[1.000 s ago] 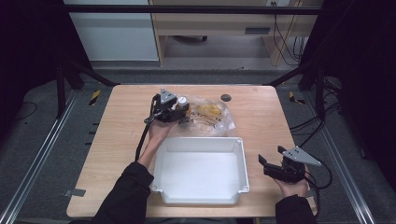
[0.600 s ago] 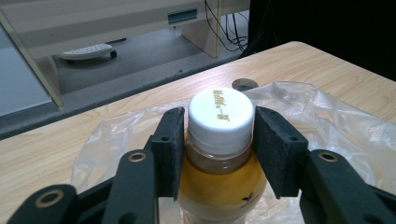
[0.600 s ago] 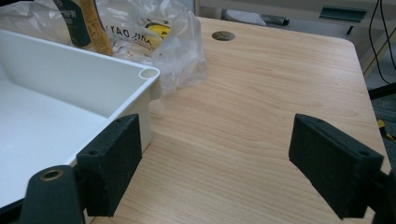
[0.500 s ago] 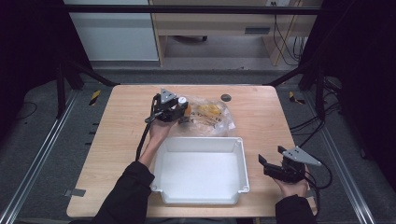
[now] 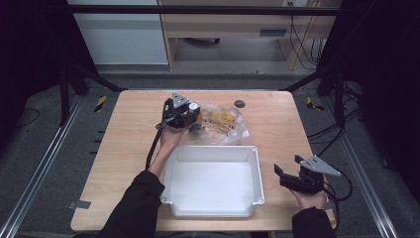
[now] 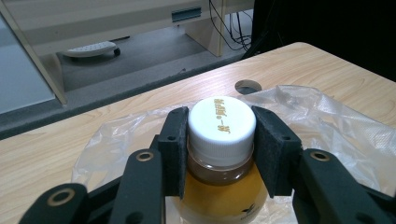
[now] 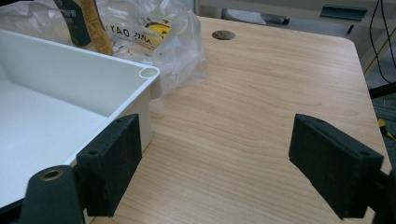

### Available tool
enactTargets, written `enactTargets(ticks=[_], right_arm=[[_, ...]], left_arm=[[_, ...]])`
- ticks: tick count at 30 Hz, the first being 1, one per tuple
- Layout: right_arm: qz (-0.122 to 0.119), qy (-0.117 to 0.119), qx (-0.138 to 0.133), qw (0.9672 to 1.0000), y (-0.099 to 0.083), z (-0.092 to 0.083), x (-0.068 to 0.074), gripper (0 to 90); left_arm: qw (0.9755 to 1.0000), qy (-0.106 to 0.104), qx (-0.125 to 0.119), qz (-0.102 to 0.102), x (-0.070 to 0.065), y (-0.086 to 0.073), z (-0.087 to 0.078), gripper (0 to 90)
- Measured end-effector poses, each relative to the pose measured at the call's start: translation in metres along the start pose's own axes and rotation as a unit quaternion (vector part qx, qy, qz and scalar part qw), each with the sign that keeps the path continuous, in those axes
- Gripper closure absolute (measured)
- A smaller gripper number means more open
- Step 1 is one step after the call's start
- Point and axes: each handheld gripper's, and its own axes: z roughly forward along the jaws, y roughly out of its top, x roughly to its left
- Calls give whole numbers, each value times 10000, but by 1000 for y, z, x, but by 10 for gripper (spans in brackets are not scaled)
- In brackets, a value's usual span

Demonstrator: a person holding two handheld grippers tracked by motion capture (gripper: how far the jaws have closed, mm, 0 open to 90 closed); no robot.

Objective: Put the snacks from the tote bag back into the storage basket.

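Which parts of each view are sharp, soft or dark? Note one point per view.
High view: surroundings dark, table evenly lit. Left gripper view: bottle cap sharp, background shelf softer. Right gripper view: white tray bright, plastic bag glinting slightly.

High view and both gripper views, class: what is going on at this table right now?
A person works at a wooden table with a gripper in each hand. The left gripper is shut on the neck of a white-capped bottle of amber liquid, which sits on a crumpled clear plastic bag at the far side. The right gripper is open, its jaws wide apart, beside the right wall of an empty white plastic bin.
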Motion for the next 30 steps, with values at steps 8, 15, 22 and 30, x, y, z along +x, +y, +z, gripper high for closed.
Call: enactTargets(ticks=[8,15,22,30], right_arm=[[-2,4,-1,10000,0,0,0,172],[1,2,3,10000,0,0,0,172],[-2,-1,2,10000,0,0,0,172],[0,1,2,10000,0,0,0,172]], left_arm=[[9999,63,77,-36,-2,2,0,585],[9999,94,106,-42,-2,3,0,587],[9998,157,107,-84,-1,4,0,588],[9998,192,71,-43,0,6,-4,588]])
